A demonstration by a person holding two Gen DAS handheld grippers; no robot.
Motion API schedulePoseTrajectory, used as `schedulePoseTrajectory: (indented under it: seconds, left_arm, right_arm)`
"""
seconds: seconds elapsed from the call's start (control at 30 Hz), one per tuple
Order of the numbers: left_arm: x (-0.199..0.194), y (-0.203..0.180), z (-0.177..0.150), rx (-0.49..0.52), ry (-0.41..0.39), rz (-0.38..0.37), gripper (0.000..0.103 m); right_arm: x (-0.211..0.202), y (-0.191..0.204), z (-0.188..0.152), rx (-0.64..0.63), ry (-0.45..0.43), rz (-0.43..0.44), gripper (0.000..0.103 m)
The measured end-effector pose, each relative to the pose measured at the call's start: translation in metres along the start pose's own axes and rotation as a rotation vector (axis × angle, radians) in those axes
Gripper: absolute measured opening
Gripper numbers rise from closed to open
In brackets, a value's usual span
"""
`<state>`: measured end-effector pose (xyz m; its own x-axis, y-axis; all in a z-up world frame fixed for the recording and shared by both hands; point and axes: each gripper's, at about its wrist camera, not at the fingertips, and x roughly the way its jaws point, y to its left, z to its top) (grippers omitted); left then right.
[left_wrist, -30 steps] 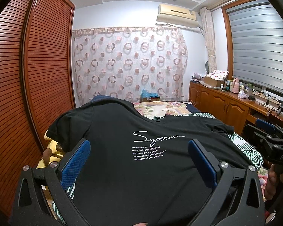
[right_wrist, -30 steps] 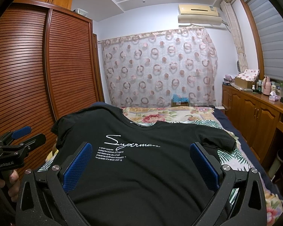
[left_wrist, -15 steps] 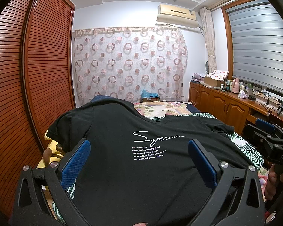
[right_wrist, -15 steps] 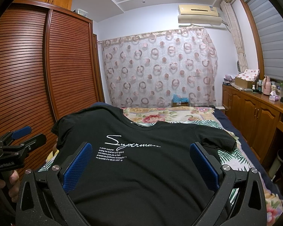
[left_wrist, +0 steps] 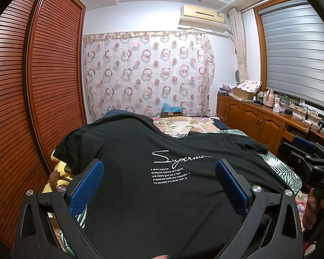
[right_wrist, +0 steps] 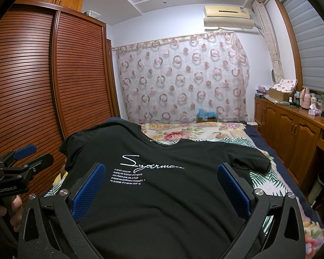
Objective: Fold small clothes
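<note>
A black T-shirt [left_wrist: 140, 151] with white "Superman" lettering lies spread flat, front up, on the bed, collar toward the far end; the right wrist view shows the same T-shirt [right_wrist: 162, 185]. My left gripper [left_wrist: 159, 179] hovers open over its lower half, blue pads wide apart and nothing between them. My right gripper [right_wrist: 162, 183] is likewise open above the shirt's hem area. Each gripper appears at the edge of the other's view: right gripper [left_wrist: 313, 161], left gripper [right_wrist: 21, 164], both held by a hand.
The bed [right_wrist: 205, 129] has floral and leaf-print bedding. A slatted wooden wardrobe [left_wrist: 32, 86] runs along the left. A wooden cabinet [left_wrist: 259, 120] with clutter on top stands along the right under a shuttered window. A patterned curtain [right_wrist: 183, 82] hangs at the far wall.
</note>
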<state>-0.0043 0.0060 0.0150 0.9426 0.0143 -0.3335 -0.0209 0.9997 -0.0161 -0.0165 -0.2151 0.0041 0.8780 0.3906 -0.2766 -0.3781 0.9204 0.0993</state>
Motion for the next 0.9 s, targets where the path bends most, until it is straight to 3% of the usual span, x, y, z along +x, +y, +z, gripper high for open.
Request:
schedulePoseTrajectory:
  seconds: [0.7, 0.9]
  left_arm:
    - [0.000, 0.001, 0.001, 0.000, 0.009, -0.004, 0.103]
    - [0.017, 0.036, -0.006, -0.044, 0.066, 0.026, 0.103]
  right_arm:
    - [0.002, 0.004, 0.000, 0.001, 0.007, 0.014, 0.103]
    - [0.015, 0.003, -0.003, 0.009, 0.039, 0.061, 0.103]
